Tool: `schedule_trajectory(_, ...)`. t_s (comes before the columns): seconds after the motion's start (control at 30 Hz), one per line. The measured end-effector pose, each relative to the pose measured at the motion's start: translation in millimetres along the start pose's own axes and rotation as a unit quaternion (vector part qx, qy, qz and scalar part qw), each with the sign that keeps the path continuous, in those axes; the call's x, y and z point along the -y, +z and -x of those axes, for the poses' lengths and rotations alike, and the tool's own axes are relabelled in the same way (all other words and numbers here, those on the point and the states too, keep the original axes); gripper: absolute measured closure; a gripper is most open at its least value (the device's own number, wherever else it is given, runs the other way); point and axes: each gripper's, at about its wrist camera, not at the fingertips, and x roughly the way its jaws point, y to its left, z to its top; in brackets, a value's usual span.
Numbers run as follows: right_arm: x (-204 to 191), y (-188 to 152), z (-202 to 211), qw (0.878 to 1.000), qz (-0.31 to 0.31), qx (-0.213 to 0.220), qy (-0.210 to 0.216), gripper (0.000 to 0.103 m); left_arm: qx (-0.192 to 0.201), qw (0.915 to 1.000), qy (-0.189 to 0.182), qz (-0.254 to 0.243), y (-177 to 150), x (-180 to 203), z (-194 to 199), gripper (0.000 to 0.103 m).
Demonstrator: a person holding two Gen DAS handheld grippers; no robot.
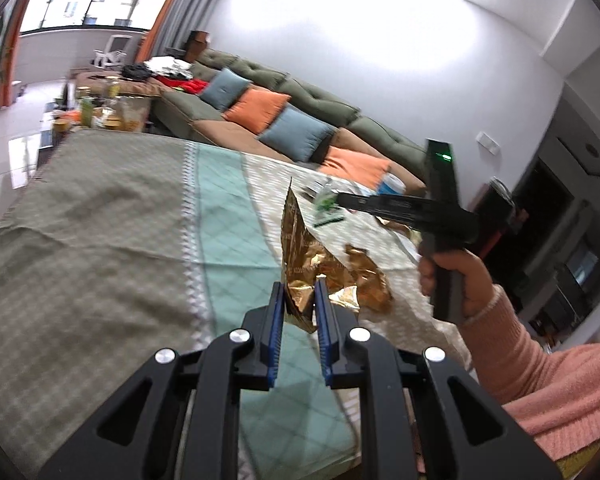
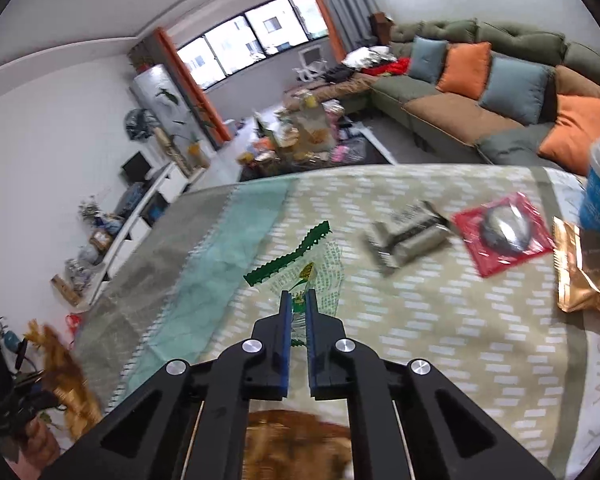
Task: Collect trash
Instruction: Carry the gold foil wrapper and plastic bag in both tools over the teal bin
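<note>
Left gripper [image 1: 299, 294], jaws nearly closed, pinches the lower fold of a gold foil snack bag [image 1: 300, 236], which stands up beyond the fingertips and spreads crumpled to their right over the patterned tablecloth [image 1: 100, 208]. Right gripper [image 2: 299, 305], jaws drawn almost together, clamps the near edge of a clear wrapper with a green serrated strip [image 2: 300, 260], the rest lying just ahead of the tips. Both pieces look light, thin and limp; foil and film are probably slippery and crush without harm, so an edge or fold gives the surest hold. Ahead and to the right of the right jaws lie a grey wrapper [image 2: 408, 236], a red packet [image 2: 504, 232] and another gold bag [image 2: 584, 276], uncollected.
</note>
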Motion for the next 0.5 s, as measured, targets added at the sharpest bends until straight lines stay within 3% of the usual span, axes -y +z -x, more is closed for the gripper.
schedule_trajectory(0.5,-146.6,1.2,-33.1,0.984,0.095,-0.015,0.153,0.096,0.068,0.9902,0.107,0.058,0.8,-70.9,79.3,0.086)
